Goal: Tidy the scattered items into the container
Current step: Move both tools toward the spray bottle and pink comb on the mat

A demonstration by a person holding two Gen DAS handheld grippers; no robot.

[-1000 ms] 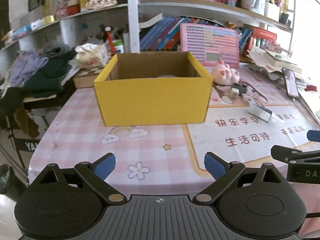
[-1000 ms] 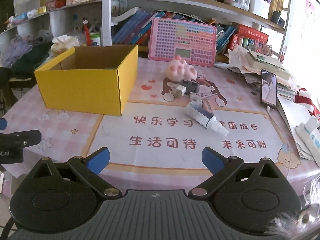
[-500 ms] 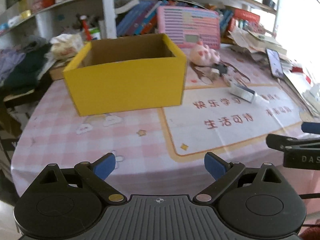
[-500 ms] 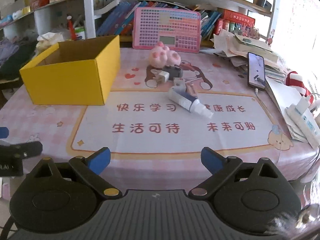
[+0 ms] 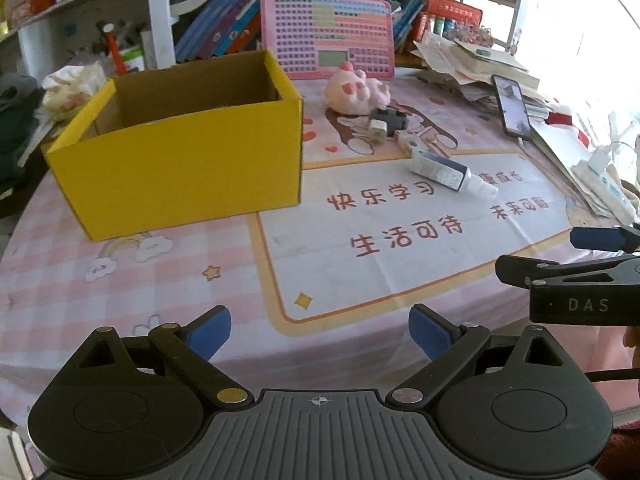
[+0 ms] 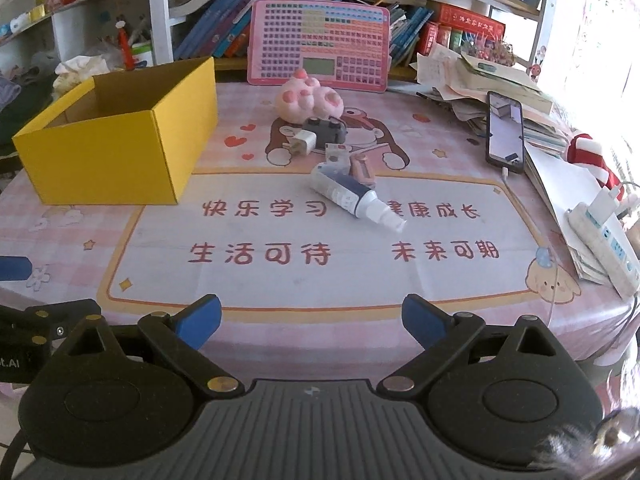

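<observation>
An open yellow cardboard box (image 5: 180,160) (image 6: 116,148) stands on the left of the pink table. Scattered right of it lie a pink plush toy (image 5: 356,92) (image 6: 308,102), a dark grey block (image 6: 326,132), a white charger plug (image 5: 376,132) (image 6: 302,144), a small pink item (image 6: 362,166) and a white and blue spray bottle (image 5: 448,172) (image 6: 352,196). My left gripper (image 5: 320,330) is open and empty at the table's near edge. My right gripper (image 6: 312,322) is open and empty, also at the near edge; it shows from the side in the left wrist view (image 5: 568,272).
A pink keyboard toy (image 6: 318,44) leans against the bookshelf behind. A phone (image 6: 505,136) on a cable, stacked papers (image 6: 480,80) and a power strip (image 6: 600,236) lie along the right side. Clothes (image 5: 12,120) hang at far left.
Both grippers have pulled back toward the table's near edge. The left view has swung right, bringing the scattered items more into view. Jaws stay open.
</observation>
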